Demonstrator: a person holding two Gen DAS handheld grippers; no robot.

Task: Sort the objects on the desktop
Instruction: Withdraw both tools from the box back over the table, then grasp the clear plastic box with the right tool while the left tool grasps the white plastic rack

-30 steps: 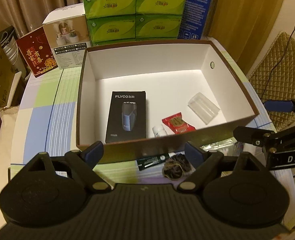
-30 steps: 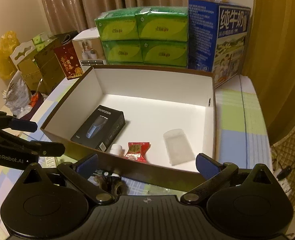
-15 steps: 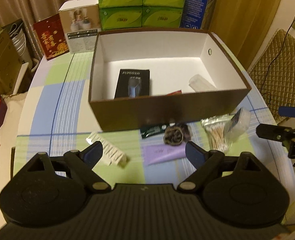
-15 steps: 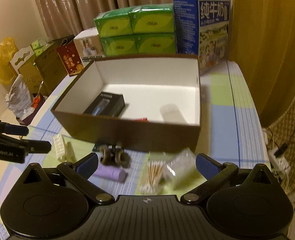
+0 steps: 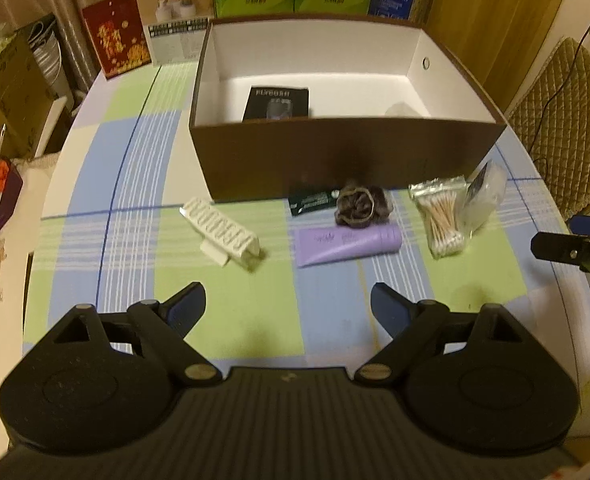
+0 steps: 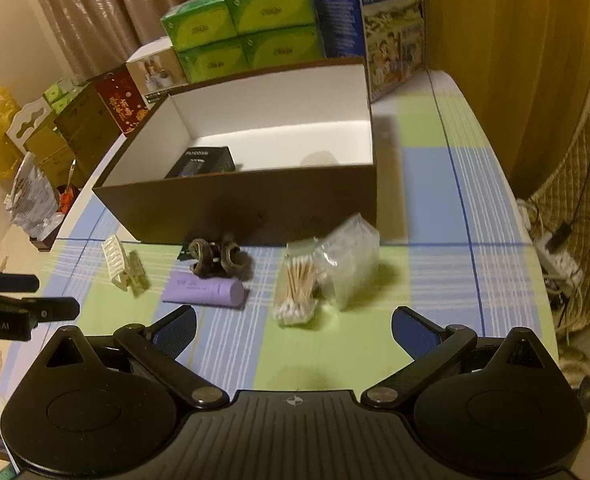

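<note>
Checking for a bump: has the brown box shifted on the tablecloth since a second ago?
Cannot tell. The brown box looks farther off than before, but the blue carton behind it recedes too, so the view backed off.

Ahead of your left gripper (image 5: 288, 305) the bench (image 5: 231, 320) lies bare up to a row of small things: white clip (image 5: 221, 233), purple tube (image 5: 349, 241), dark hair tie (image 5: 361, 204), cotton swabs (image 5: 441, 216). Behind them the brown box (image 5: 347, 156) walls off the way; its top is open. Bare cloth also runs to the right of the box (image 6: 435, 184).
</note>
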